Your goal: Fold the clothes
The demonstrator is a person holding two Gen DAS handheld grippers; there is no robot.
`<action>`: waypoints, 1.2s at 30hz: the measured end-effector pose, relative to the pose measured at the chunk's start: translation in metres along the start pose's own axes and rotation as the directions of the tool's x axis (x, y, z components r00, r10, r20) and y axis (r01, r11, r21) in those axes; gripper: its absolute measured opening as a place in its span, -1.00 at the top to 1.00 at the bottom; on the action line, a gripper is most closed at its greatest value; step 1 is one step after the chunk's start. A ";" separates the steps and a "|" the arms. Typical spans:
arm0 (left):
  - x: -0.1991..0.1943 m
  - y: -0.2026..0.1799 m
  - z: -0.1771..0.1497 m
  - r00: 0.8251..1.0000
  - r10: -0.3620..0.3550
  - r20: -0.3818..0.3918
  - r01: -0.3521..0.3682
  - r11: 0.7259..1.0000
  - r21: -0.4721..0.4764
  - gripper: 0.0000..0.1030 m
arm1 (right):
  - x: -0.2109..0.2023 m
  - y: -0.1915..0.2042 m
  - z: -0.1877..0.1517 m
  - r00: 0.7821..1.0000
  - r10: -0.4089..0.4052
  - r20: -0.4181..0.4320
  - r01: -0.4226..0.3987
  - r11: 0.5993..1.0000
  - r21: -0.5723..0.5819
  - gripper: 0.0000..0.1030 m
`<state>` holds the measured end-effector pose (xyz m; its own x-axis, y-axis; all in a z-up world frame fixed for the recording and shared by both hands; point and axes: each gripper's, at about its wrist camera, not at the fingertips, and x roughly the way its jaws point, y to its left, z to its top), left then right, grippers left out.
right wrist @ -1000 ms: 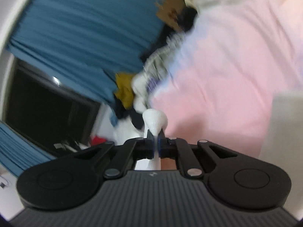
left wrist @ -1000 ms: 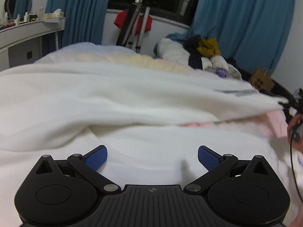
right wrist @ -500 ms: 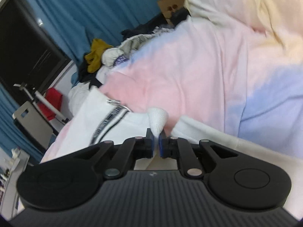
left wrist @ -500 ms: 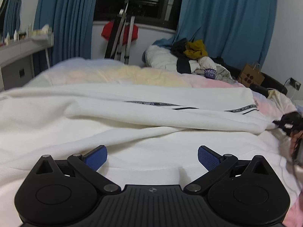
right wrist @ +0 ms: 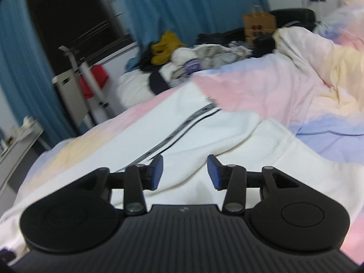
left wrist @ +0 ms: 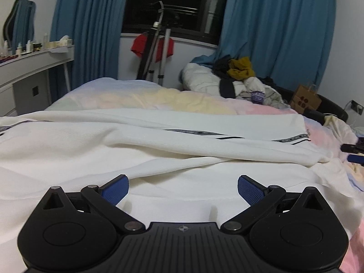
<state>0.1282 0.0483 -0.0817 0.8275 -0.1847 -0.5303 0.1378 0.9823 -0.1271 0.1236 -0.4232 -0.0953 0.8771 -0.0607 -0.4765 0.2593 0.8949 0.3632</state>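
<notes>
A white garment [left wrist: 159, 145] with a thin dark striped trim lies spread across the bed, its upper layer folded over along the far side. My left gripper [left wrist: 183, 190] is open and empty, low over the near part of the garment. My right gripper [right wrist: 185, 174] is open and empty just above the garment [right wrist: 204, 134], near its folded edge. The right gripper's fingertips [left wrist: 353, 152] show at the right edge of the left wrist view.
The bed has a pastel pink, yellow and blue cover [right wrist: 284, 95]. A pile of clothes [left wrist: 238, 79] lies at the far end, with a brown paper bag [left wrist: 306, 97] beside it. A tripod [left wrist: 157, 52], blue curtains and a white dresser [left wrist: 29, 68] stand beyond.
My right gripper has opened and let go of the white garment, which now lies on the bed. The folded layer has settled flat. My left gripper stays open.
</notes>
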 end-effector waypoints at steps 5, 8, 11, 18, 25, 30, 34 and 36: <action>-0.034 0.024 0.002 0.987 0.160 -0.020 -0.161 0.986 -0.047 -0.99 | -0.040 0.019 -0.014 0.997 0.077 -0.006 -0.078 0.997 -0.006 -0.26; -0.064 0.052 0.005 0.975 0.222 -0.030 -0.224 0.965 -0.136 -1.00 | -0.056 0.017 -0.019 0.996 0.093 -0.001 -0.093 0.994 0.049 -0.63; -0.099 0.082 0.009 0.959 0.280 -0.034 -0.281 0.933 -0.226 -1.00 | -0.062 0.011 -0.018 0.997 0.080 0.010 -0.080 0.995 0.064 -0.63; -0.161 0.155 0.011 0.933 0.336 -0.128 -0.359 0.856 -0.372 -1.00 | -0.061 -0.015 -0.015 0.998 0.021 0.059 -0.030 0.988 0.152 -0.63; -0.198 0.224 -0.014 0.920 0.300 -0.253 -0.391 0.656 -0.646 -1.00 | -0.056 -0.050 -0.015 1.000 -0.007 0.028 -0.002 0.949 0.315 -0.63; -0.203 0.251 -0.041 0.915 0.241 -0.323 -0.402 0.495 -0.770 -0.91 | -0.061 -0.080 -0.016 0.995 -0.101 0.011 0.086 0.895 0.437 -0.63; -0.208 0.264 -0.053 0.927 0.196 -0.319 -0.374 0.431 -0.821 -0.91 | -0.067 -0.112 -0.019 0.983 -0.183 0.010 0.147 0.816 0.559 -0.63; -0.211 0.269 -0.058 0.934 0.182 -0.306 -0.355 0.408 -0.841 -0.91 | -0.074 -0.130 -0.022 0.973 -0.229 0.022 0.166 0.766 0.621 -0.64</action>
<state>-0.0412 0.3494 -0.0520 0.6315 -0.0032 -0.7754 -0.6956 0.4396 -0.5683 0.0164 -0.5251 -0.1244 0.8034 -0.2735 -0.5289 0.5951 0.4006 0.6967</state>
